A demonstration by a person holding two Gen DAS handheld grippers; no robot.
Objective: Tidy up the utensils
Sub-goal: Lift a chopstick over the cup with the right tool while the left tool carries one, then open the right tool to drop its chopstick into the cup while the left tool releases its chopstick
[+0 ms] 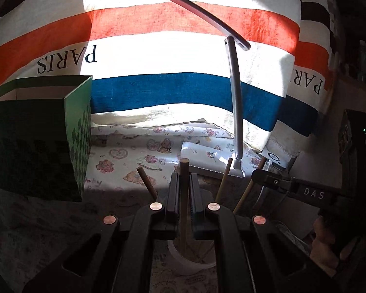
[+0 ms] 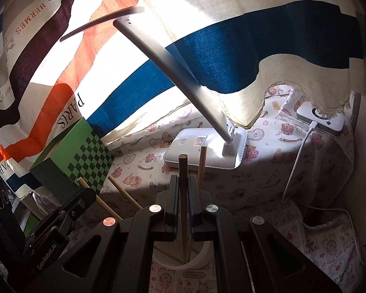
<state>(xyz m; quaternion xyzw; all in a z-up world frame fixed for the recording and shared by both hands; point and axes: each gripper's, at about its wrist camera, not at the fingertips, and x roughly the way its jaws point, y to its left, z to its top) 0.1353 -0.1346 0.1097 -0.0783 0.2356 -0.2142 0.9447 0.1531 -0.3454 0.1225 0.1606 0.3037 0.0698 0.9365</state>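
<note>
My left gripper (image 1: 183, 190) is shut on an upright wooden chopstick (image 1: 183, 168) that stands in a white cup (image 1: 195, 261) below the jaws. Other chopsticks (image 1: 146, 183) lean out of the cup on both sides. My right gripper (image 2: 183, 190) is shut on another upright dark-tipped chopstick (image 2: 183, 166) over the same white cup (image 2: 202, 256), with more chopsticks (image 2: 202, 163) leaning beside it. The right gripper shows in the left wrist view (image 1: 292, 185) at the right. The left gripper shows in the right wrist view (image 2: 61, 217) at the lower left.
A green checkered open box (image 1: 41, 134) stands at the left; it also shows in the right wrist view (image 2: 83, 156). A white desk lamp (image 2: 207, 151) stands behind the cup. A striped PARIS curtain (image 1: 158, 48) hangs at the back. A white charger with cable (image 2: 322, 119) lies at the right.
</note>
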